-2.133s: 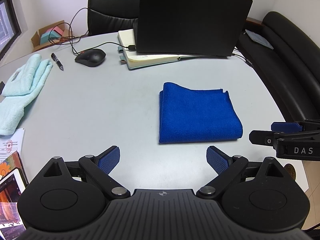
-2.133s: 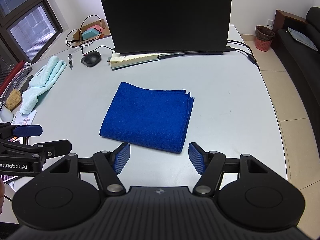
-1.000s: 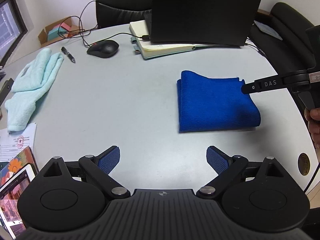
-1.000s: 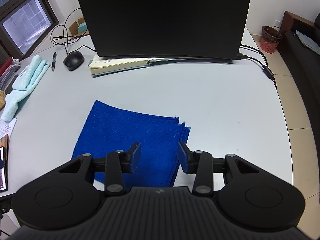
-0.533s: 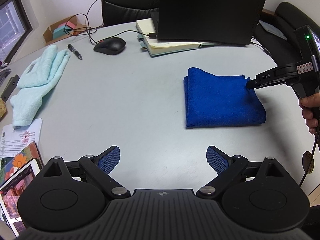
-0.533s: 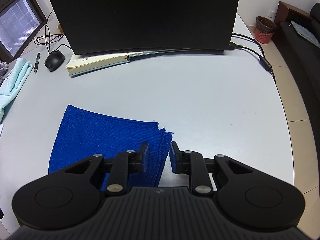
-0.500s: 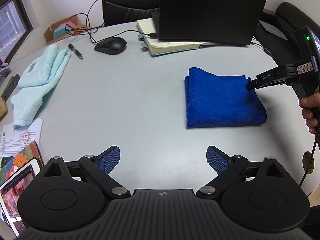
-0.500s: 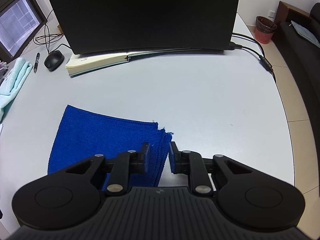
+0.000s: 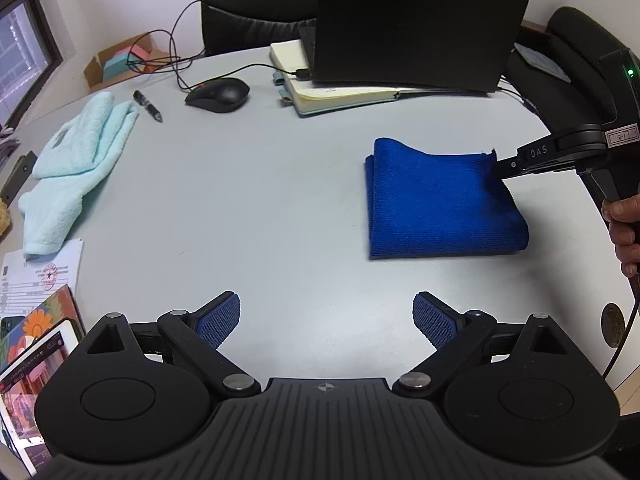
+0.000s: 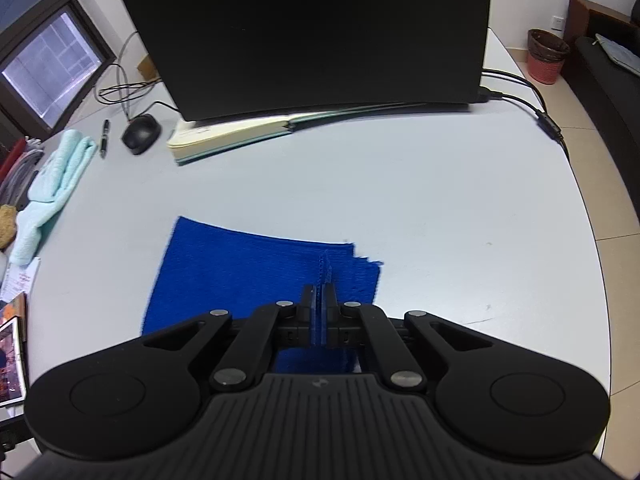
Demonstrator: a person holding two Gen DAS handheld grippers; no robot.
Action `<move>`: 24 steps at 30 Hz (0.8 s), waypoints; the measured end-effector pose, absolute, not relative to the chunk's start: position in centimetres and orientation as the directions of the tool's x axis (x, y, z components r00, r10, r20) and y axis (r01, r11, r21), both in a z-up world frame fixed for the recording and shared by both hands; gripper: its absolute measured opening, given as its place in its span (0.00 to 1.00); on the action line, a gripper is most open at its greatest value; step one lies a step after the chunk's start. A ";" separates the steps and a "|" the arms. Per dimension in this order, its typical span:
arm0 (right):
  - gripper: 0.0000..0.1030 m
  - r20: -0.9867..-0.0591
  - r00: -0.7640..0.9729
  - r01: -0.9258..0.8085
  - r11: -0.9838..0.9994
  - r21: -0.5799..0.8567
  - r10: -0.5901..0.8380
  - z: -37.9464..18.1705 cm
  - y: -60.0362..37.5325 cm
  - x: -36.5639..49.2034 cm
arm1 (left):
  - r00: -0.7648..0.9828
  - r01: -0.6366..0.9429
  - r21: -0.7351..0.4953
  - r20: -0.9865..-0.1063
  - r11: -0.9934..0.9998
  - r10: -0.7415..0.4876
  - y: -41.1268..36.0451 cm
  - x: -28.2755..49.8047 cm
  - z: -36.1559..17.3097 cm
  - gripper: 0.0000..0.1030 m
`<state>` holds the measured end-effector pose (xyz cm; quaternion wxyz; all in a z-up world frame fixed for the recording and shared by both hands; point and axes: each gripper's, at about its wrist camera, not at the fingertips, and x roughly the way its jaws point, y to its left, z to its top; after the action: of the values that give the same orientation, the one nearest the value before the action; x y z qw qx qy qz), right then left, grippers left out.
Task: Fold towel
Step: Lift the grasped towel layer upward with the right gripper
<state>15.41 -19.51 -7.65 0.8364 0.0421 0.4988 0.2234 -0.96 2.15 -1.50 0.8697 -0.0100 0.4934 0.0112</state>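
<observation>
A folded blue towel (image 9: 436,200) lies on the grey table (image 9: 256,208), right of centre in the left wrist view. My left gripper (image 9: 326,314) is open and empty, held well short of the towel near the table's front. My right gripper (image 10: 319,294) is shut on the blue towel (image 10: 240,272), pinching a ridge of cloth near its far right corner. In the left wrist view the right gripper (image 9: 502,166) reaches in from the right and touches that same corner.
A black laptop (image 9: 416,20) stands on an open notebook (image 9: 340,94) at the back. A mouse (image 9: 218,94), a pen (image 9: 148,106) and a light blue towel (image 9: 76,160) lie at the left. Papers and a phone (image 9: 36,356) sit at the front left.
My right gripper has closed from a narrow gap onto the towel's far right corner, bunching the cloth up. My left gripper has stayed open and barely moved.
</observation>
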 end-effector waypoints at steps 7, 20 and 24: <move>0.02 -0.779 0.399 -0.376 0.861 0.342 0.484 -5.5 -18.7 13.4 | 0.524 0.020 -0.020 -0.851 1.000 -0.027 1.1 -0.8 -1.5 0.92; 0.02 -0.756 0.351 -0.435 0.811 0.391 0.553 -3.4 -17.8 9.6 | 0.531 0.019 -0.086 -0.843 0.996 -0.083 1.1 -1.4 -1.4 0.92; 0.02 -0.764 0.331 -0.455 0.803 0.385 0.554 -3.6 -17.6 8.4 | 0.530 -0.012 -0.112 -0.843 0.994 -0.089 1.7 -1.6 -1.3 0.91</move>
<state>8.39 -17.59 -3.57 0.8142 0.0508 0.4883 0.3098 -1.56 1.66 -1.33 0.8731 -0.0520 0.4843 -0.0222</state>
